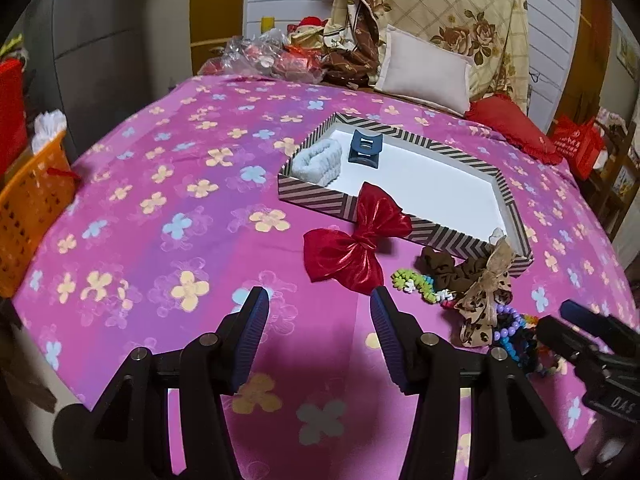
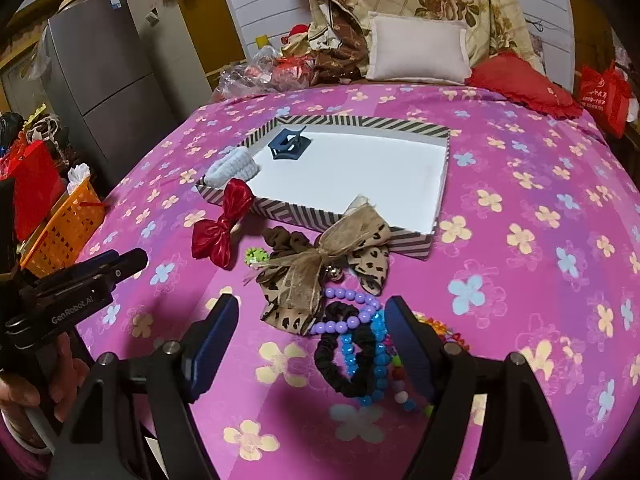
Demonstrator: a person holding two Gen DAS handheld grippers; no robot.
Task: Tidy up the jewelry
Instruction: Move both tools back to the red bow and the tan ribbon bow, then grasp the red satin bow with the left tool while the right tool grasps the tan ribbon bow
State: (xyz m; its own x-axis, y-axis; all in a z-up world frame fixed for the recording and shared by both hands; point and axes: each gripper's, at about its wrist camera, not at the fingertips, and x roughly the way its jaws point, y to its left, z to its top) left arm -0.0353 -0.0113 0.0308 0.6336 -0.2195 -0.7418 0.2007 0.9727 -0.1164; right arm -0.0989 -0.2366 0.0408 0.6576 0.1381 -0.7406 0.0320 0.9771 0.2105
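A striped box (image 1: 460, 236) (image 2: 320, 216) with a white floor lies on the pink flowered bedspread; inside are a pale blue scrunchie (image 1: 318, 160) (image 2: 236, 170) and a dark blue hair claw (image 1: 365, 148) (image 2: 289, 145). A red bow (image 1: 352, 246) (image 2: 218, 228) leans on its near wall. Beside it lie a brown scrunchie (image 1: 440, 270) (image 2: 288, 242), a leopard bow (image 1: 482, 300) (image 2: 320, 276), a purple bead bracelet (image 2: 352, 308), a black scrunchie (image 2: 352, 360) and blue beads (image 2: 380, 360). My left gripper (image 1: 319, 308) is open, just short of the red bow. My right gripper (image 2: 310, 320) is open over the bead pile.
An orange basket (image 1: 28, 216) (image 2: 68, 228) stands off the bed's left edge. A white pillow (image 1: 426, 70) (image 2: 418, 46), a red cushion (image 1: 512, 128) (image 2: 524, 88) and a plastic bag pile (image 1: 272, 58) lie at the bed's far end. A hand (image 2: 36, 380) holds the left gripper.
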